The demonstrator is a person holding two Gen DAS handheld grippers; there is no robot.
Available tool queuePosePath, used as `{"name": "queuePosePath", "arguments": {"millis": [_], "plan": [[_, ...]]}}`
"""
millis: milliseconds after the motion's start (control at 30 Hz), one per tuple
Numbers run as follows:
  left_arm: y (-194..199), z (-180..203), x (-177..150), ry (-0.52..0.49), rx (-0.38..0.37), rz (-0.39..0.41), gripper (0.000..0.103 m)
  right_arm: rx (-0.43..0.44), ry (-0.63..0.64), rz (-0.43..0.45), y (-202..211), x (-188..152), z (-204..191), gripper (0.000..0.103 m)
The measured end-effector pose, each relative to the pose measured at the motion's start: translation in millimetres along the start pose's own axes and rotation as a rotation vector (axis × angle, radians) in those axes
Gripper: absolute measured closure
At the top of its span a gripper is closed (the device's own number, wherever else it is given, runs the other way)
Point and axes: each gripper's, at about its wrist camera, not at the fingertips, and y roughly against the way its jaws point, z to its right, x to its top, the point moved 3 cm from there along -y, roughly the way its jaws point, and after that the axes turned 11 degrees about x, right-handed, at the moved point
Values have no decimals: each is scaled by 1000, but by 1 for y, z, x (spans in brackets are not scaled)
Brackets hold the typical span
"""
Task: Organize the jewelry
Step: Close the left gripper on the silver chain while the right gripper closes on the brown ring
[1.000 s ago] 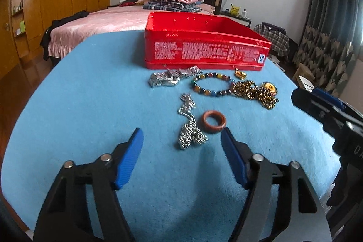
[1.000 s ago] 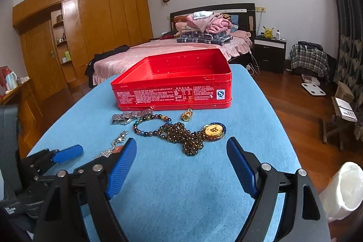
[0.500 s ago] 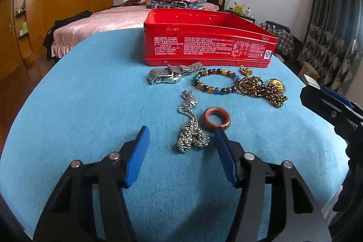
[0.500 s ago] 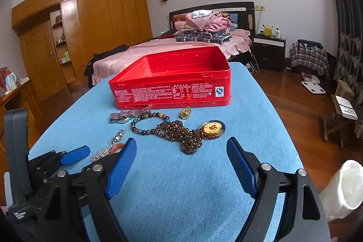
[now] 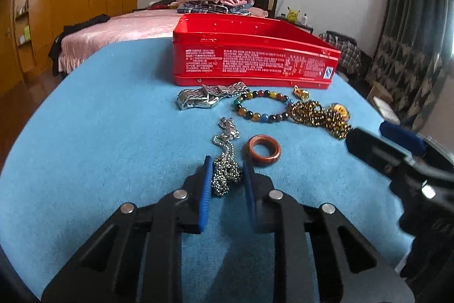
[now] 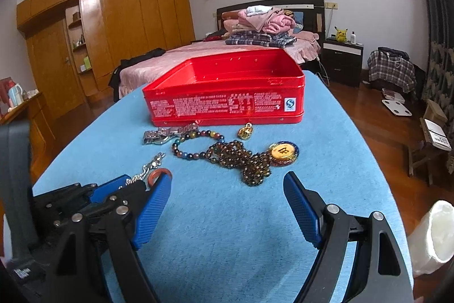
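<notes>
A silver chain necklace (image 5: 225, 169) lies on the blue table (image 5: 113, 138). My left gripper (image 5: 226, 169) has its blue pads closed in on either side of the chain's bunched end, low on the cloth. A brown ring (image 5: 264, 150) lies just right of it. A silver watch (image 5: 204, 98), a coloured bead bracelet (image 5: 262, 105), a brown bead necklace with a gold pendant (image 6: 249, 161) and a small gold charm (image 6: 246, 131) lie in front of the open red tin (image 6: 227, 93). My right gripper (image 6: 227, 206) is open and empty, short of the brown beads.
The table's right edge (image 6: 377, 161) drops to a wooden floor. A white cup-like object (image 6: 434, 237) is at the lower right of the right wrist view. A bed with folded clothes (image 6: 261, 24) stands behind the table.
My left gripper has moved forward and down onto the silver chain, and its jaws have narrowed from wide open to close around it. The right gripper has barely moved.
</notes>
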Motion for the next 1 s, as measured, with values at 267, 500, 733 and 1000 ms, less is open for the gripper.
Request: {"name": "queuePosePath", "arguments": {"millis": [267, 500, 733, 1000], "plan": [[5, -43, 15, 91, 54, 21, 84, 63, 13, -56, -18, 3, -25, 23], [8, -75, 19, 119, 107, 35, 84, 66, 30, -124, -42, 3, -46, 32], [4, -79, 16, 121, 89, 23, 84, 48, 26, -161, -57, 3, -53, 40], [2, -77, 10, 112, 66, 5, 83, 20, 11, -190, -64, 0, -51, 50]]}}
